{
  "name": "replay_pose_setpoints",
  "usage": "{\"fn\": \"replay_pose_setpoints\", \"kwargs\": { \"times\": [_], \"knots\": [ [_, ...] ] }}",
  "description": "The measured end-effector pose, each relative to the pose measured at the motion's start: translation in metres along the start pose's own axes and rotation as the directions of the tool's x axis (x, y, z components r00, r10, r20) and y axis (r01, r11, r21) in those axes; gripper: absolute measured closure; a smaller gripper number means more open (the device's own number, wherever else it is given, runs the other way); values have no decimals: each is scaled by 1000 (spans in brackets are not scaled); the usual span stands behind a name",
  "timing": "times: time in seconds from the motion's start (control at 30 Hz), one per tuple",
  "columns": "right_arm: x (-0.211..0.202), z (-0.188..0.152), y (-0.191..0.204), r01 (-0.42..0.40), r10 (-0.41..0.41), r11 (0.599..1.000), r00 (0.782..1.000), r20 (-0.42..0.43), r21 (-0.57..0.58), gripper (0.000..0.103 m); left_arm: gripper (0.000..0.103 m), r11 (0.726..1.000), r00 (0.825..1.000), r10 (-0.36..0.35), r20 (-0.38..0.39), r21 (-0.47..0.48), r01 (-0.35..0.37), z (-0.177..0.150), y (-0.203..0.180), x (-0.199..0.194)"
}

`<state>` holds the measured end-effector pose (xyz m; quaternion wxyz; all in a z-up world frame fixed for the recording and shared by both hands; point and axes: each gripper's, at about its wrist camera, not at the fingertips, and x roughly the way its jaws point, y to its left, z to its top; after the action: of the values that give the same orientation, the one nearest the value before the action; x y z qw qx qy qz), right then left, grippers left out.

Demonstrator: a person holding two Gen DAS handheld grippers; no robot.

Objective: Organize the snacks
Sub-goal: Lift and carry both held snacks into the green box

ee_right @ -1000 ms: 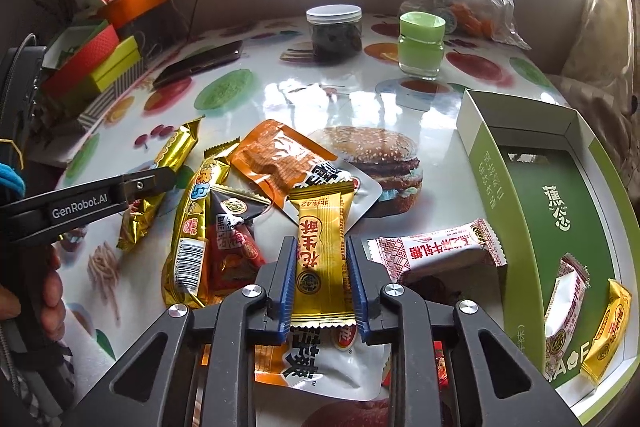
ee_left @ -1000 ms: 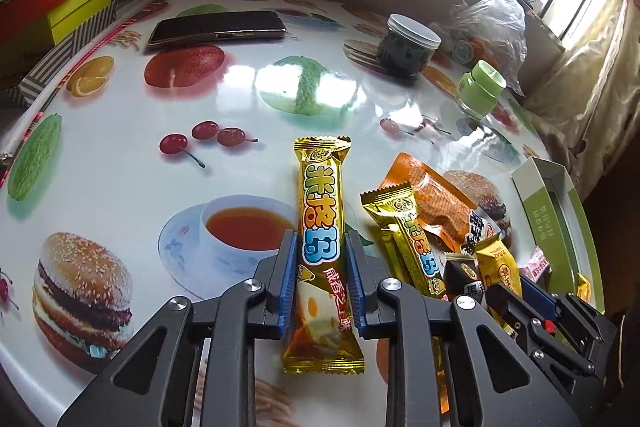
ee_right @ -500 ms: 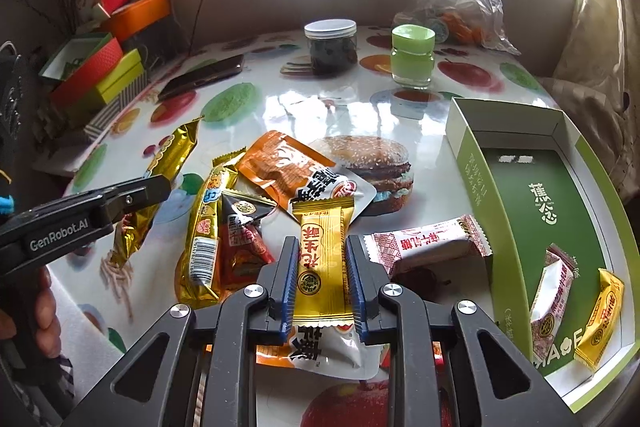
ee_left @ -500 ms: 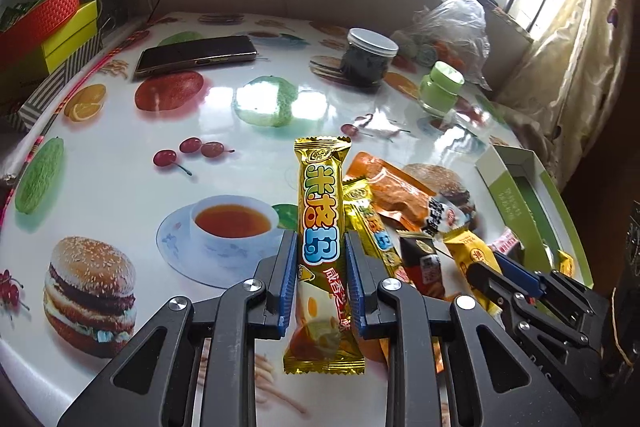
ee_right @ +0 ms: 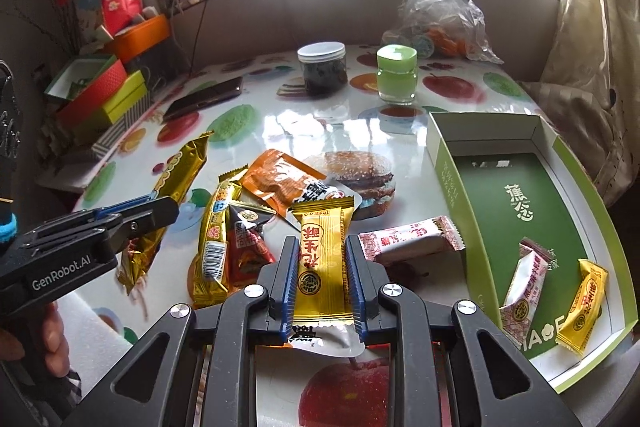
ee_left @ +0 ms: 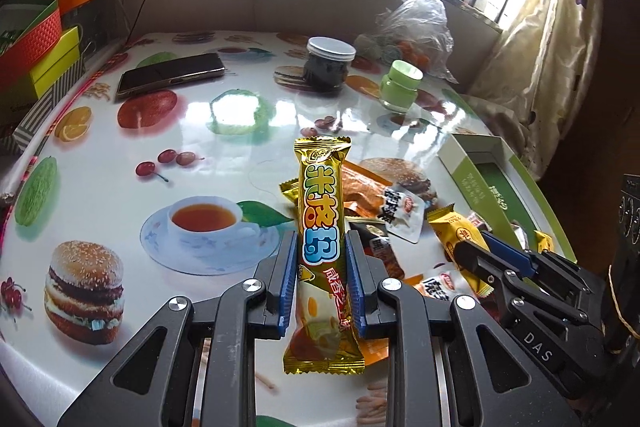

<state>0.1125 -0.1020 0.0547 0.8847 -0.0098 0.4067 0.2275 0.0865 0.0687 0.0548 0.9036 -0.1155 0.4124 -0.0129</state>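
Both tongs clamped, left gripper point(ee_left: 322, 281) on gold bar point(ee_left: 322, 227) & right gripper point(ee_right: 322, 283) on yellow candy point(ee_right: 322, 259): carry level, clear box point(ee_right: 452, 183) wall, then release inside w/o squeezing harder.

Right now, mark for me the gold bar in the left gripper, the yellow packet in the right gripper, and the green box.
gold bar point(ee_left: 322, 227): left wrist view, printed middle of the wrapper.
yellow packet point(ee_right: 322, 259): right wrist view, wrapper's centre.
green box point(ee_right: 448, 171): right wrist view, near side wall.

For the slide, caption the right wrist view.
Right hand-held gripper shut on a yellow snack packet, green box alongside.
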Motion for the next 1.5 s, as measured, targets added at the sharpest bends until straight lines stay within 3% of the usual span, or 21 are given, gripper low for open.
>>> {"fn": "replay_pose_setpoints", "kwargs": {
  "times": [0.67,1.5],
  "knots": [
    [-43,-1,-45,59,-66,994,995,79,88,81,79,991,997,-83,10,104,81,7,-59,-2],
    [-63,-8,-123,169,-189,963,979,81,209,81,79,960,978,-201,-54,188,208,24,-145,32]
  ]
}}
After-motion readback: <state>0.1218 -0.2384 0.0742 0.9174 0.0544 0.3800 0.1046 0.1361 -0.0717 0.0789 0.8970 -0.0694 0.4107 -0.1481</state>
